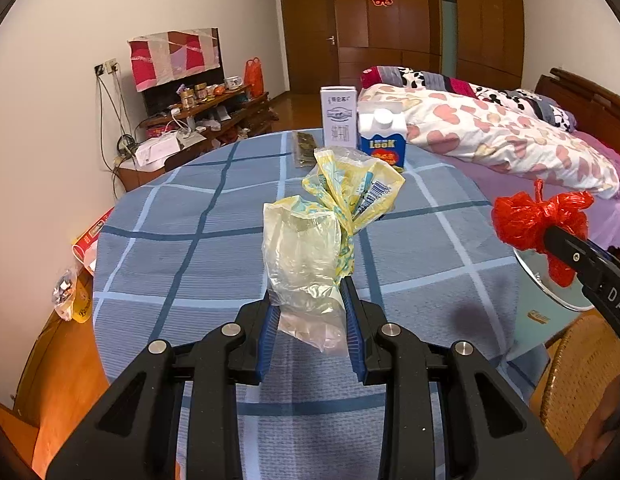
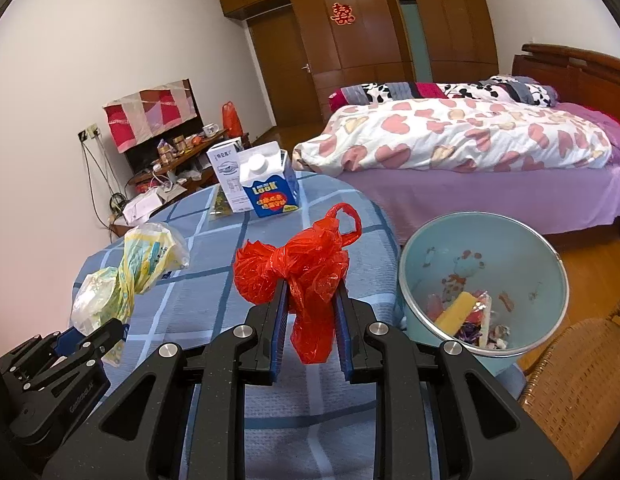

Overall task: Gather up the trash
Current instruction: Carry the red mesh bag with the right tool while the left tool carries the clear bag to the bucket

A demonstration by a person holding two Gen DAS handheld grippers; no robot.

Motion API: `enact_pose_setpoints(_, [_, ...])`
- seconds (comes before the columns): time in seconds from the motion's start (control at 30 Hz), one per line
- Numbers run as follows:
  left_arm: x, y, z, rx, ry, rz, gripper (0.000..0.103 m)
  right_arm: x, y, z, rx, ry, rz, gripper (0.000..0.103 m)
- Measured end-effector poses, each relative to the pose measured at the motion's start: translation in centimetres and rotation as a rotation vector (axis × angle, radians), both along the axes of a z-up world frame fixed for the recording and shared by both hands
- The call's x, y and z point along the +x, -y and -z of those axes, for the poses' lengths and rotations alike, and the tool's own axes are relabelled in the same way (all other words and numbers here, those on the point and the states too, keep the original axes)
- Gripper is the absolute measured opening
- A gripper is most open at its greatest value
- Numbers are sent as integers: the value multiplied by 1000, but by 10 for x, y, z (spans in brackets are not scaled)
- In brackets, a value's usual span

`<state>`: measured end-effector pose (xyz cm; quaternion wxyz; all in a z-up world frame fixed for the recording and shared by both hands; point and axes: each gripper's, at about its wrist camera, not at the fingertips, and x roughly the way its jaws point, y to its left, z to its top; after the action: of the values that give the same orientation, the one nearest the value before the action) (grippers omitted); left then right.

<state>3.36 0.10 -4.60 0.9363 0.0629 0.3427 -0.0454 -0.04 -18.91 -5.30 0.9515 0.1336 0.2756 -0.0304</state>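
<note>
My right gripper (image 2: 311, 300) clamps the knotted red bag (image 2: 299, 276), lifted above the table (image 2: 197, 300) | left gripper (image 1: 312, 300) pinches the yellow wrapper (image 1: 330, 220), also raised | bin (image 2: 486, 280) beside the table already holds scraps | left: drop both; blue carton (image 2: 269, 192) and white box (image 2: 225, 172) untouched.
</note>
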Motion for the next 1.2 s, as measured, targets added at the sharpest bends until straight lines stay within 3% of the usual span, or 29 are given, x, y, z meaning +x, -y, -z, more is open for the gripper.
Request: enact_pose_setpoints(1.2, [-12, 67, -1, 10, -4, 148, 30, -31, 58, 6, 30, -1, 154, 23])
